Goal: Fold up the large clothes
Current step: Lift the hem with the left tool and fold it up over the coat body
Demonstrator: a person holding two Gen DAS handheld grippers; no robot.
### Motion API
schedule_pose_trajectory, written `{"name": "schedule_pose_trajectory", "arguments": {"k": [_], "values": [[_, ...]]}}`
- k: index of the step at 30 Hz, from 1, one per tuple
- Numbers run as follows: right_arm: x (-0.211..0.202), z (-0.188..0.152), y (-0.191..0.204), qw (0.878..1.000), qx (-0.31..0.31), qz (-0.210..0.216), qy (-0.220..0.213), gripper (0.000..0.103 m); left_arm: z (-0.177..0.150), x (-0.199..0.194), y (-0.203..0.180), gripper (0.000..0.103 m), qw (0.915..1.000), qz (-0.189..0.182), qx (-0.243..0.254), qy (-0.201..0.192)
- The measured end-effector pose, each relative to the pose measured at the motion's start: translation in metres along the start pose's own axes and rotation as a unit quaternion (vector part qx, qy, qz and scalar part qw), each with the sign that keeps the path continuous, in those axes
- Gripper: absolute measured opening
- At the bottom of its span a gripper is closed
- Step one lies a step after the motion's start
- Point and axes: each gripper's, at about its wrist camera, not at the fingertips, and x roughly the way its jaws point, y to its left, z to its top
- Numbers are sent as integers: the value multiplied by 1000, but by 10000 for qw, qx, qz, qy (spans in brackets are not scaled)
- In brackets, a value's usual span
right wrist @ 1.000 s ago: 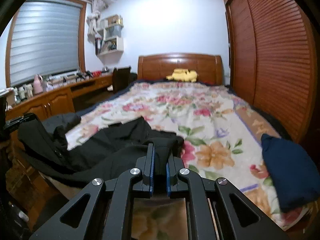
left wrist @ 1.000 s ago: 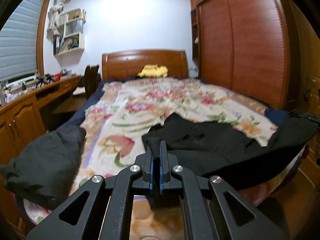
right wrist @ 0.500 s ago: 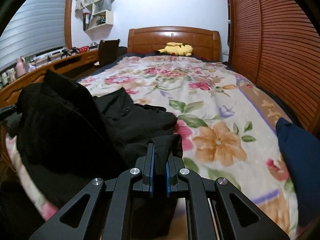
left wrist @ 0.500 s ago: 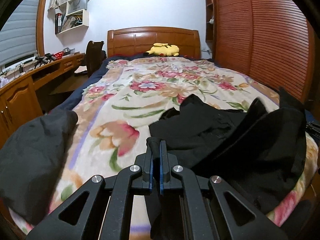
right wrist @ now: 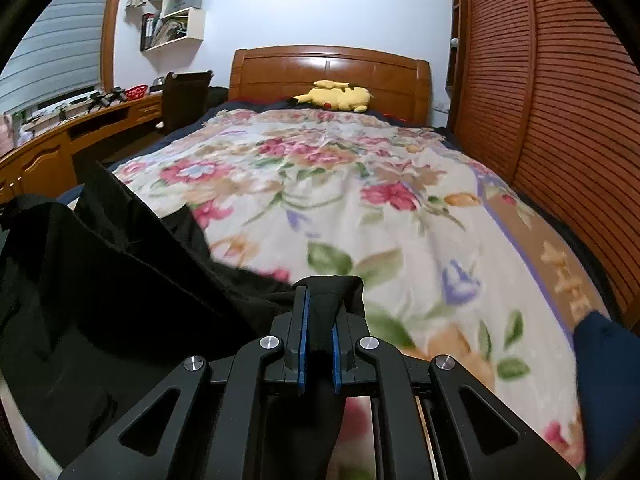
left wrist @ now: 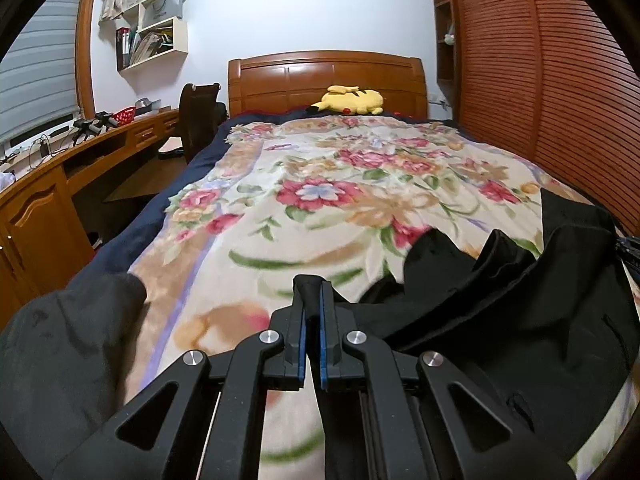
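A large black garment (left wrist: 500, 304) lies bunched on the near end of a bed with a floral blanket (left wrist: 340, 200). My left gripper (left wrist: 312, 292) is shut on one edge of it, black cloth pinched between the blue pads. In the right wrist view the same black garment (right wrist: 100, 280) spreads to the left, and my right gripper (right wrist: 319, 300) is shut on a thicker fold of it. The cloth hangs slack between the two grippers, above the floral blanket (right wrist: 380, 208).
A dark grey garment (left wrist: 60, 352) lies at the bed's near left corner, a navy one (right wrist: 608, 380) at the near right. A yellow plush toy (left wrist: 352, 100) sits by the wooden headboard (left wrist: 326, 76). A wooden desk (left wrist: 52, 176) runs along the left, a slatted wardrobe (left wrist: 540, 100) along the right.
Both grippers have moved forward over the bed toward the headboard, carrying the black garment's edge with them. The garment has doubled over itself and bunched up.
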Motion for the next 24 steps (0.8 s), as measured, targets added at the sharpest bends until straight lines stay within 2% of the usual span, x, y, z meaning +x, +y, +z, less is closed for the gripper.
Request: {"name": "schedule_pose_trajectory", "arguments": {"k": [9, 14, 16, 18, 19, 20, 21, 22, 23, 24], "values": [[69, 28, 4, 9996, 32, -290, 12, 9, 30, 61, -4, 5, 9998, 140, 123, 29], [96, 32, 11, 9994, 162, -296, 123, 9, 24, 70, -4, 7, 9998, -13, -44, 173], [104, 32, 12, 9994, 216, -207, 169, 11, 16, 65, -7, 18, 9996, -207, -70, 179], [110, 28, 17, 9994, 212, -176, 221, 18, 7, 55, -12, 45, 9993, -346, -62, 120], [112, 28, 16, 9993, 211, -219, 227, 21, 3, 51, -15, 49, 9990, -429, -54, 114], [113, 27, 17, 9992, 196, -279, 224, 29, -3, 46, -19, 61, 9985, -530, -33, 150], [113, 28, 16, 9991, 191, -306, 218, 42, -6, 44, -23, 76, 9979, -616, -11, 183], [113, 30, 13, 9992, 217, -278, 199, 49, -10, 40, -28, 81, 9973, -701, 25, 212], [112, 32, 11, 9993, 258, -220, 166, 60, -16, 34, -33, 82, 9968, -766, 66, 229], [109, 33, 7, 9993, 295, -170, 141, 65, -20, 30, -37, 82, 9965, -789, 101, 249]]}}
